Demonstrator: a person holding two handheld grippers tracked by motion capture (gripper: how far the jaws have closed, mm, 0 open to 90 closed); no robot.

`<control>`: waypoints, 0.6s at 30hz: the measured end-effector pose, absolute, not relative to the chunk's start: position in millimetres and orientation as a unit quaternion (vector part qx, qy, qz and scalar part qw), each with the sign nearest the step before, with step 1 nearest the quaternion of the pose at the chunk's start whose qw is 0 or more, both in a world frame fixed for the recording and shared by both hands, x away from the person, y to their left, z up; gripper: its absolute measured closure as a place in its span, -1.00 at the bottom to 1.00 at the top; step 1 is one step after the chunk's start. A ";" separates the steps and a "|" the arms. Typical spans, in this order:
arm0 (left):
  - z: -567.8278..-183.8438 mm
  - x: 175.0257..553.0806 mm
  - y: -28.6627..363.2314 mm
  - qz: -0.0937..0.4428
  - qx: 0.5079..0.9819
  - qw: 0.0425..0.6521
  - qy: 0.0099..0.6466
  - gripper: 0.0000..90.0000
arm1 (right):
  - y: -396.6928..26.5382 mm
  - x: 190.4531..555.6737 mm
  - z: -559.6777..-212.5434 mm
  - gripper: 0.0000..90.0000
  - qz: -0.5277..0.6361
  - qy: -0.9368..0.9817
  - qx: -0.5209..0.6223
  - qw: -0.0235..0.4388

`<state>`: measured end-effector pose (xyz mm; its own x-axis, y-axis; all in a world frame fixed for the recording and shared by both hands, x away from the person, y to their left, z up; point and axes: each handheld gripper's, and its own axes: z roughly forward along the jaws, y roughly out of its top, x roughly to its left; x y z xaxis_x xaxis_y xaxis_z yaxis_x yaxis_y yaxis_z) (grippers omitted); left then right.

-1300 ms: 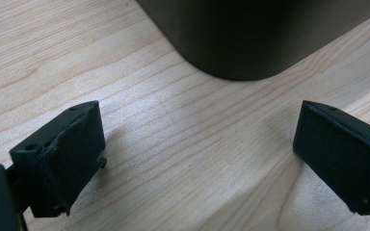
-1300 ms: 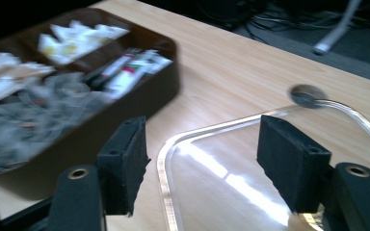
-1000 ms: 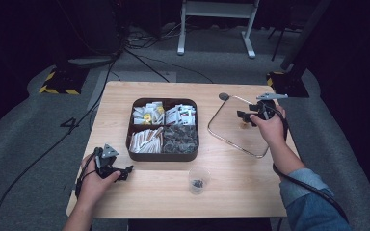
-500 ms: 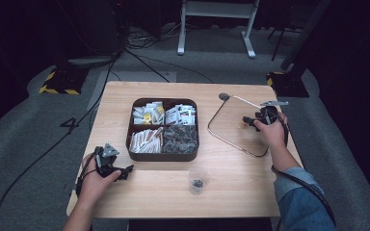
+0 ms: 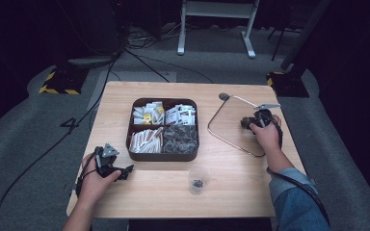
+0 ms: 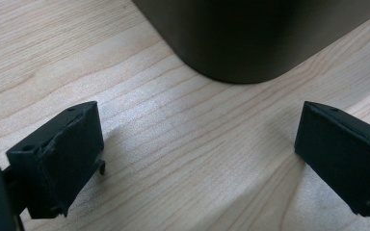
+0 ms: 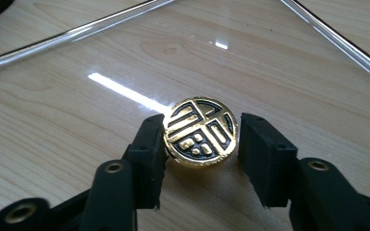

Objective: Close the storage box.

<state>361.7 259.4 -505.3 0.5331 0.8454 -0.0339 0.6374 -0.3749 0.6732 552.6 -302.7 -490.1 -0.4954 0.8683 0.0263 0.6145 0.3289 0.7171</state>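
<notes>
R tongs [image 7: 201, 139] have dropped onto the glass lid [image 5: 231, 125] on the counter [image 5: 149, 202], closing round its gold knob [image 7: 201, 132], not yet gripping. Lid's prob heavy, slick, fragile: grip knob sides. L tongs [image 6: 197, 144] open, empty.

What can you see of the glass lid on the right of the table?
The lid is a clear, rounded-square pane with a thin rim, lying flat on the table right of the tray; wood grain shows through it. At its centre stands a round gold knob with a black pattern. The right gripper has come down over it, its jaws have just been closing, the knob between them: the left pad touches, the right shows a slight gap.
</notes>
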 end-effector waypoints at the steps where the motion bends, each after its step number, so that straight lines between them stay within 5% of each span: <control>1: -505.3 361.7 259.4 0.161 0.813 0.324 0.456 -0.92 | -302.7 552.6 -490.1 0.24 0.343 0.794 0.467 0.185; 18: -505.4 361.7 259.4 0.161 0.813 0.324 0.456 -0.92 | -299.8 551.0 -488.5 0.31 0.334 0.803 0.459 0.183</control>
